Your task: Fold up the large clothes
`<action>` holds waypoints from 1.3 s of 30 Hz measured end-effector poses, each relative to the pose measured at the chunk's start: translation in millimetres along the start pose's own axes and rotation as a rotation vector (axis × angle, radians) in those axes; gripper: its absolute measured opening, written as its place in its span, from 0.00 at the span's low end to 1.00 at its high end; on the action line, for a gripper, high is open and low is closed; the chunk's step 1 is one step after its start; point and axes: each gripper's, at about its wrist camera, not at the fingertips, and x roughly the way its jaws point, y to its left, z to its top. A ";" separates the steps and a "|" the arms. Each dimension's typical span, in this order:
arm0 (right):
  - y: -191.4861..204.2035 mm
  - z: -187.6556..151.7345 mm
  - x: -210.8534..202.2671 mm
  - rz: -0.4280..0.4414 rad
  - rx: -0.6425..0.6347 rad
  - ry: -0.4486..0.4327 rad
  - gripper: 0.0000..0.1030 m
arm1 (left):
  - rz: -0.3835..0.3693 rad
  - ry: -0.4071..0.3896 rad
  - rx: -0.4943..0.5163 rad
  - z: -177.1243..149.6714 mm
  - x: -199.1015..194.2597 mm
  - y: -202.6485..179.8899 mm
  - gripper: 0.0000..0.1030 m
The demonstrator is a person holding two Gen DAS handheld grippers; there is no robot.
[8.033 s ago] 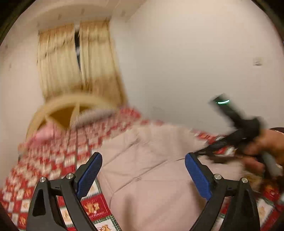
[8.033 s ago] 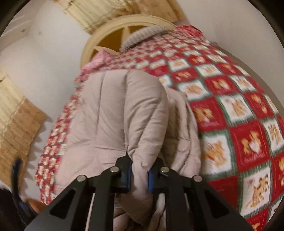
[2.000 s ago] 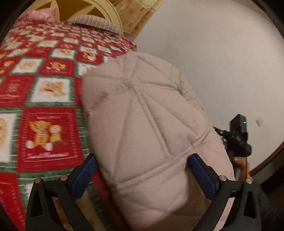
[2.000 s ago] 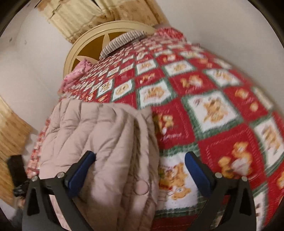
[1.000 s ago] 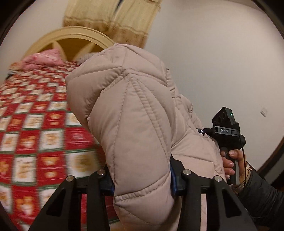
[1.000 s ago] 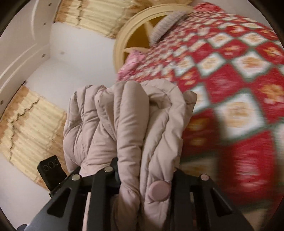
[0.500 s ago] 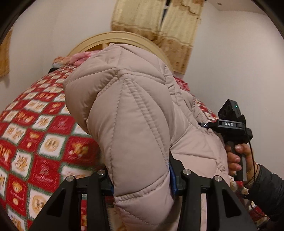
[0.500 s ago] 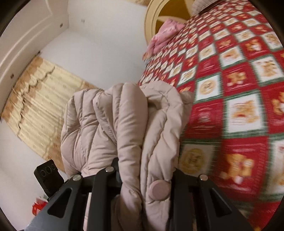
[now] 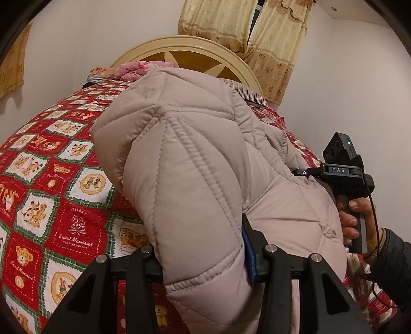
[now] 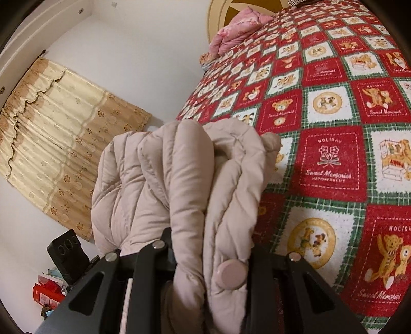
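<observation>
A pale beige quilted puffer jacket (image 9: 195,164) is bunched and held up above the bed. My left gripper (image 9: 203,254) is shut on a thick fold of it, the padding bulging over the jaws. My right gripper (image 10: 210,254) is shut on another bundled edge of the jacket (image 10: 179,174), beside a round snap button (image 10: 229,272). In the left wrist view the other gripper's body (image 9: 341,167) and the hand holding it show at the right, against the jacket.
The bed has a red, white and green teddy-bear quilt (image 9: 56,195), also in the right wrist view (image 10: 334,128). A cream headboard (image 9: 185,51), pink bedding (image 10: 239,23) and gold curtains (image 10: 56,133) lie beyond. Red items (image 10: 46,295) sit on the floor.
Both grippers closed on the folded jacket about a second ago and have lifted it off the quilt, swinging it so more of the bed shows beneath.
</observation>
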 end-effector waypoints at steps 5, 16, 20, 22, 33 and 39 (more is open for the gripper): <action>0.0 2.2 9.5 -0.022 0.010 0.017 0.27 | 0.042 0.009 0.008 -4.2 -0.3 -0.1 0.56; 13.1 -0.5 21.8 -0.114 -0.039 0.038 0.34 | 0.115 0.015 -0.017 -16.6 -2.4 12.0 0.74; 20.6 -3.5 28.4 -0.157 -0.079 0.038 0.36 | 0.151 0.005 -0.029 -22.5 -3.6 16.6 0.80; 19.8 -4.8 32.2 -0.172 -0.076 0.036 0.40 | 0.165 -0.003 -0.031 -24.6 -3.0 17.9 0.82; 31.8 -8.5 30.3 -0.339 -0.147 0.029 0.60 | 0.283 -0.033 -0.011 -25.8 -15.7 3.8 0.88; 68.9 -21.7 -6.8 -0.443 -0.237 -0.094 0.76 | 0.318 -0.082 0.029 -24.9 -52.4 -19.0 0.88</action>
